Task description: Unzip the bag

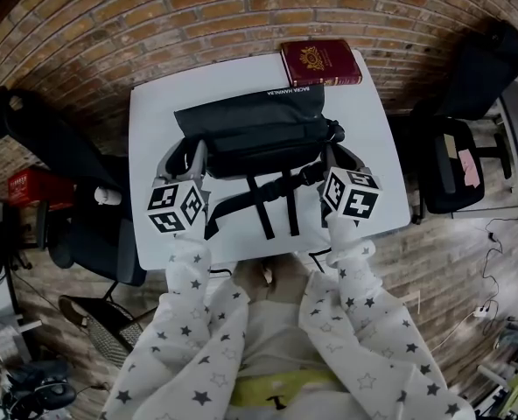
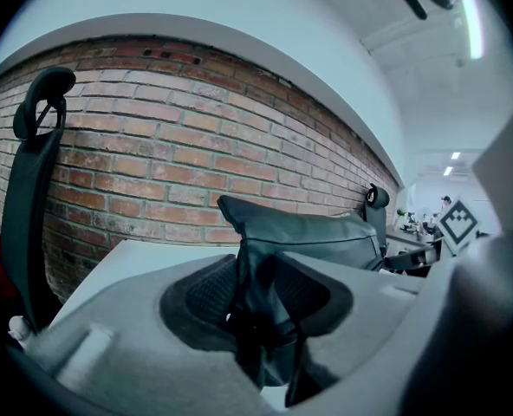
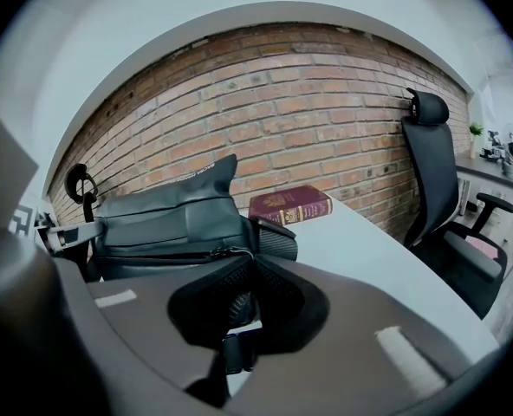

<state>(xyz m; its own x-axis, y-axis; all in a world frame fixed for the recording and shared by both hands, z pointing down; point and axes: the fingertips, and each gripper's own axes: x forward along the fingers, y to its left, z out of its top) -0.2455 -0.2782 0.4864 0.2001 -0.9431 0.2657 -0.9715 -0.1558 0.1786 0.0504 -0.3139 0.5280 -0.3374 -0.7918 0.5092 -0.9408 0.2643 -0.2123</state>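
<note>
A black bag [image 1: 250, 134] lies across the white table [image 1: 154, 112], its straps [image 1: 272, 204] trailing toward me. My left gripper [image 1: 189, 151] is at the bag's left end. In the left gripper view the bag [image 2: 308, 232] has a fold of its end fabric pinched between the jaws of the left gripper [image 2: 256, 293]. My right gripper [image 1: 333, 151] is at the bag's right end. In the right gripper view the zipper [image 3: 178, 252] runs along the bag [image 3: 161, 215] into the nearly shut jaws of the right gripper [image 3: 243, 284], which appear to hold its pull; the pull itself is hidden.
A dark red book [image 1: 320, 62] lies at the table's back edge, just behind the bag. A brick wall [image 1: 110, 33] stands behind the table. Black office chairs flank it on the right [image 1: 469, 147] and left [image 1: 58, 156]. A strap buckle [image 3: 230, 354] hangs below the right jaws.
</note>
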